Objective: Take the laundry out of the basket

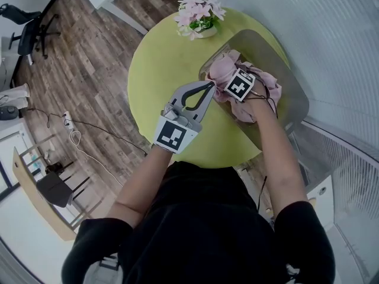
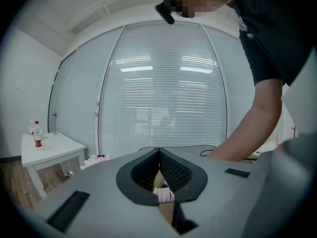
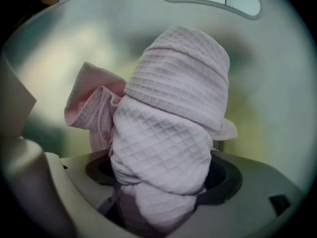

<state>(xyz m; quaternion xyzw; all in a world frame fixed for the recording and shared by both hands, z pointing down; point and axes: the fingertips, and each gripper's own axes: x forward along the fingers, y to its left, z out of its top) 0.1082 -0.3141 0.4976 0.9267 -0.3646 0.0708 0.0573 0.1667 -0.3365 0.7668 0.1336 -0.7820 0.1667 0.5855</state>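
The cloth (image 3: 168, 113), a pink waffle-weave piece, is bunched in my right tongs (image 3: 163, 187). The jaws are clamped on its lower folds and the rest stands up in a thick roll in front of the camera. From the head view the cloth (image 1: 220, 70) sits inside the grey basket (image 1: 287, 93), with my right tongs (image 1: 238, 85) down in it and my hand behind the marker cube. In the right gripper view the basket's wall (image 3: 277, 58) curves round behind the cloth.

My left tongs (image 1: 211, 86) hold nothing. Their tips are pressed together, just at the edge of the cloth near the basket's rim. In their own view the left tongs (image 2: 159, 155) show only a sliver of pink through the gap below the tips.

The basket stands on the right part of a round yellow-green table (image 1: 160, 70). A pot of pink flowers (image 1: 199, 13) sits at the far edge, near the basket but apart from it.
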